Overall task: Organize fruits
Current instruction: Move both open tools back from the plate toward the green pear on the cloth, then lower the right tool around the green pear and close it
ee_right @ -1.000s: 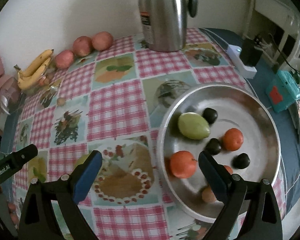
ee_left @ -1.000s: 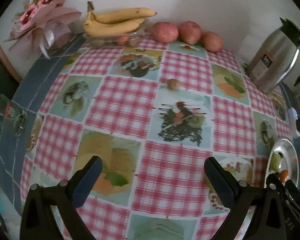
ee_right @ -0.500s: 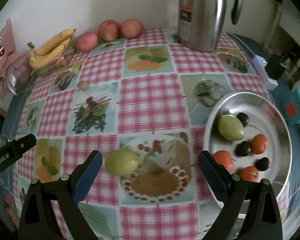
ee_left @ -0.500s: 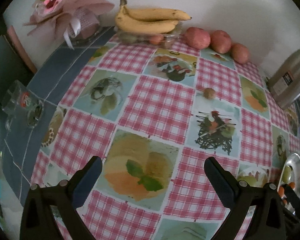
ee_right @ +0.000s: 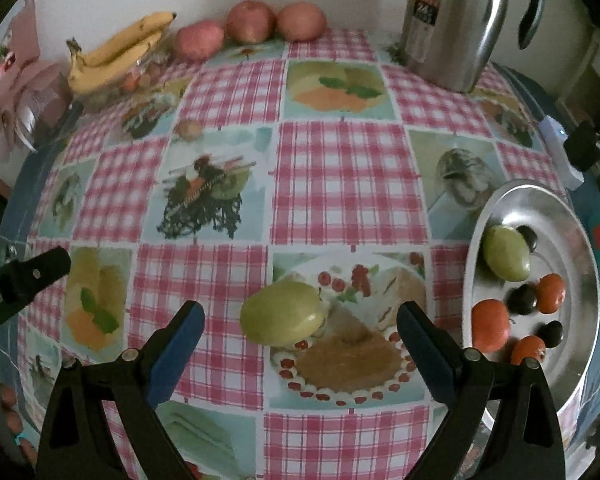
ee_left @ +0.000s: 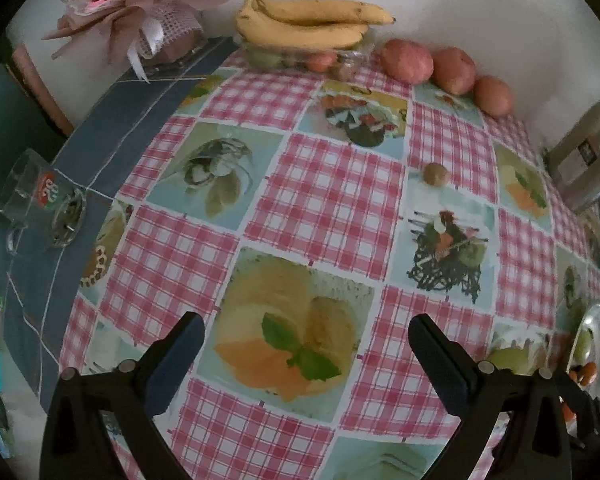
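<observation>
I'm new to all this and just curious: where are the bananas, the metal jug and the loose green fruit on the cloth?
bananas (ee_left: 312, 24), left wrist view, middle of the bunch.
metal jug (ee_right: 452, 20), right wrist view, its steel body.
green fruit (ee_right: 282, 313), right wrist view, its centre.

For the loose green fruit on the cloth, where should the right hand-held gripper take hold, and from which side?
Probably across the middle of the green fruit, its narrower span, coming straight in from the near side. It lies on its side, long axis roughly left to right, just ahead of the open right hand-held gripper, with bare tablecloth around it.
</observation>
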